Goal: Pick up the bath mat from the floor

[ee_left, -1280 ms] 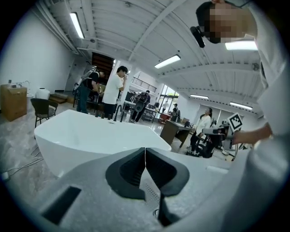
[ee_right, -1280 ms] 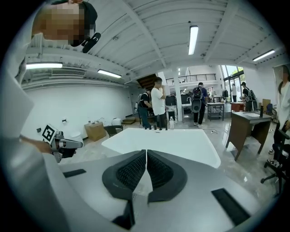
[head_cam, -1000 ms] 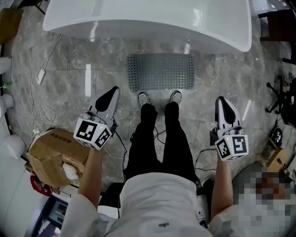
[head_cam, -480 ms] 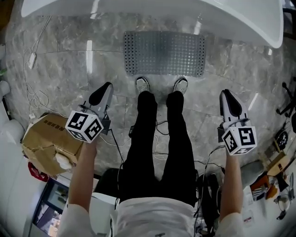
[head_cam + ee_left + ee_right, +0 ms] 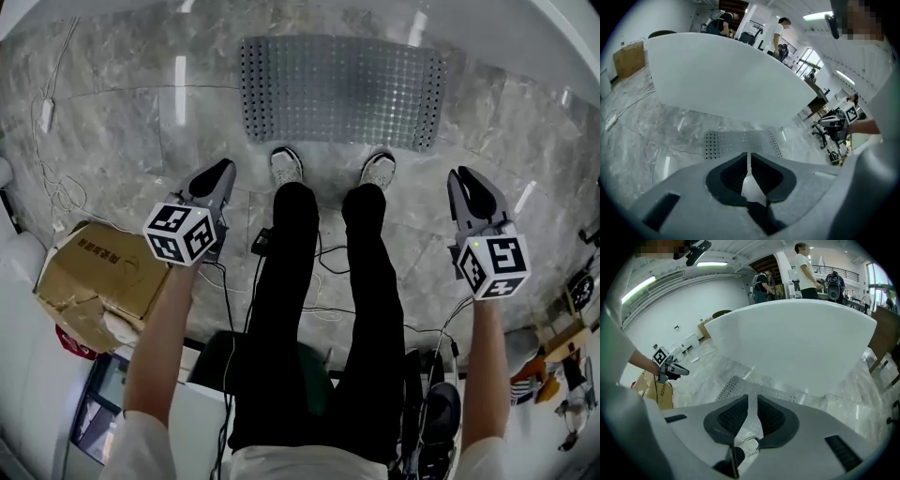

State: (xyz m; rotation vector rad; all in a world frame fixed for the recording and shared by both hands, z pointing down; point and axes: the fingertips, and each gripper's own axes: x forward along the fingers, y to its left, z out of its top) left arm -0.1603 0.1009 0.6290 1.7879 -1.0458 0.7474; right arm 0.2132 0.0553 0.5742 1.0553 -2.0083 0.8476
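The grey perforated bath mat (image 5: 342, 89) lies flat on the marble floor against the white bathtub (image 5: 534, 42), just beyond the person's shoes (image 5: 286, 167). My left gripper (image 5: 220, 171) hangs left of the legs, shut and empty, short of the mat's near left corner. My right gripper (image 5: 466, 178) hangs right of the legs; its jaws are opening by a narrow slit with nothing between them. In the left gripper view the mat (image 5: 740, 142) shows past the gripper (image 5: 749, 157). In the right gripper view the mat (image 5: 740, 389) lies beyond the gripper (image 5: 753, 399).
A torn cardboard box (image 5: 94, 281) sits on the floor at the left, beside loose white cables (image 5: 52, 192). Black cables (image 5: 323, 258) run between the person's legs. Office clutter (image 5: 562, 337) lies at the right. People stand beyond the tub (image 5: 806, 268).
The head view has tipped down and forward, so the mat sits nearer the top and looks larger. Both grippers have edged forward beside the legs. The tub has slid almost out of frame.
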